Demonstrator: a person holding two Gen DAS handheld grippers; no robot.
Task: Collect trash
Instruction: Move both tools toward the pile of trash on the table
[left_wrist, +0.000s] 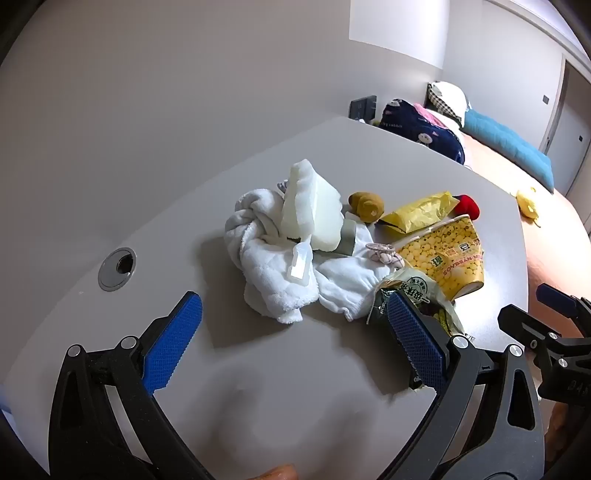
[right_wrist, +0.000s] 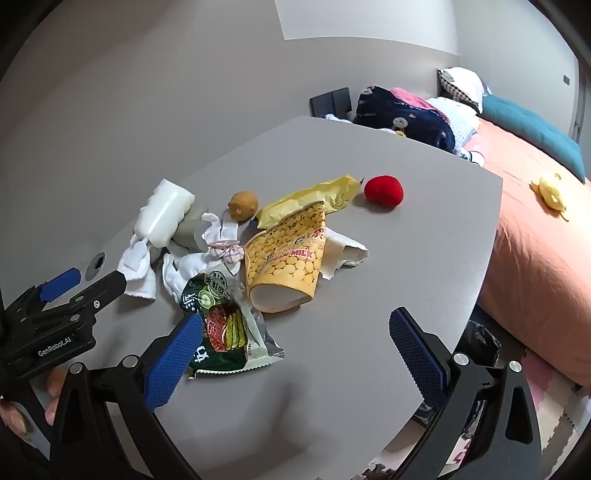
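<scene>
A yellow soybean-milk paper cup (right_wrist: 286, 258) (left_wrist: 443, 258) lies on its side on the grey table (right_wrist: 369, 350). A green snack wrapper (right_wrist: 221, 325) (left_wrist: 410, 295) lies in front of it, a yellow wrapper (right_wrist: 310, 201) (left_wrist: 417, 212) behind it. White cloths (left_wrist: 273, 251) (right_wrist: 144, 266) carry a white foam block (left_wrist: 314, 206) (right_wrist: 166, 214). My left gripper (left_wrist: 295, 325) is open, its right finger beside the green wrapper. My right gripper (right_wrist: 295, 343) is open, its left finger at the green wrapper's edge.
A brown plush (right_wrist: 242, 205) and a red plush (right_wrist: 383, 191) sit behind the trash. A cable hole (left_wrist: 116, 267) is at the table's left. A black bin bag (right_wrist: 480, 343) shows below the table's right edge. A bed (right_wrist: 535, 258) stands to the right.
</scene>
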